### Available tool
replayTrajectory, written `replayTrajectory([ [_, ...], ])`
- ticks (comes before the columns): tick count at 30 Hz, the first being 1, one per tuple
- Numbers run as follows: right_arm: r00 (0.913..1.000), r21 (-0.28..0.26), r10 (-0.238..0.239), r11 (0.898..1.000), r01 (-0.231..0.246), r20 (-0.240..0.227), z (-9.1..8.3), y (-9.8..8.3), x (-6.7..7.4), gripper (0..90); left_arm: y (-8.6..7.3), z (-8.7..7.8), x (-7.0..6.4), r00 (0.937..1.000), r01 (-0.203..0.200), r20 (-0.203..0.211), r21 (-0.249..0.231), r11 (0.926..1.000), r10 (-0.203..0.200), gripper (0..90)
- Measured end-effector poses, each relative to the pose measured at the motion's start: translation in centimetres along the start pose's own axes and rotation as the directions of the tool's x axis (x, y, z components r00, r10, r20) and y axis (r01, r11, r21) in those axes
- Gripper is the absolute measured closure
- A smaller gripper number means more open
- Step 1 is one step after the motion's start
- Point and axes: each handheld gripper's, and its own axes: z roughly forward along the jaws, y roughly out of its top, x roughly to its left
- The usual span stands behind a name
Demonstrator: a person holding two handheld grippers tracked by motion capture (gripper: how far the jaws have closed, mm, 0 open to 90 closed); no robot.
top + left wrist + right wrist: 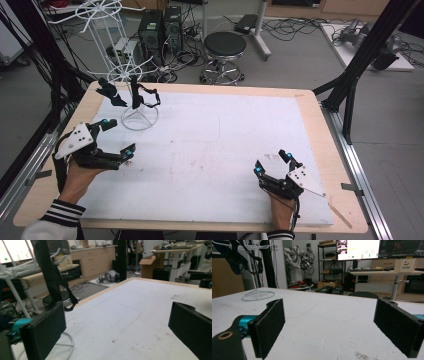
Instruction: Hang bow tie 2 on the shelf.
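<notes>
A white wire rack point(120, 60) stands at the table's back left, its ring base point(140, 118) on the white mat point(210, 150). Black straps point(142, 95) hang from it, seen close in the left gripper view point(53, 277). My left gripper point(119, 137) rests at the left edge, open, with nothing between its jaws point(115, 330). My right gripper point(272, 163) sits near the front right, open and empty point(329, 327). In the right gripper view the rack's base point(258, 295) lies far off at the left.
The wooden table point(310, 107) carries the white mat, bare across its middle. A black stool point(225, 47) and computer towers point(160, 27) stand on the floor beyond the far edge. Black frame posts point(360, 55) rise at the right.
</notes>
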Motion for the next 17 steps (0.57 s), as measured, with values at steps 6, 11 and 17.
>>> replayTrajectory([
  [6,1.0,0.001,-0.005,1.0,0.005,-0.001,0.0,0.0,0.0,9.4,-3.9,-0.7,-0.4,0.9993,0.012,-0.036,-0.045,0.9989,-0.014,1.8],
  [11,1.0,0.001,-0.002,1.0,0.002,-0.002,0.0,0.0,0.0,9.4,-6.4,-1.3,-0.4,0.9958,0.05,-0.074,-0.071,0.9962,-0.055,1.8],
  [17,1.0,-0.001,-0.004,1.0,0.004,-0.003,0.0,0.0,0.0,9.4,-7.9,-1.3,-0.6,0.9937,0.059,-0.091,-0.079,0.9951,-0.066,1.7],
])
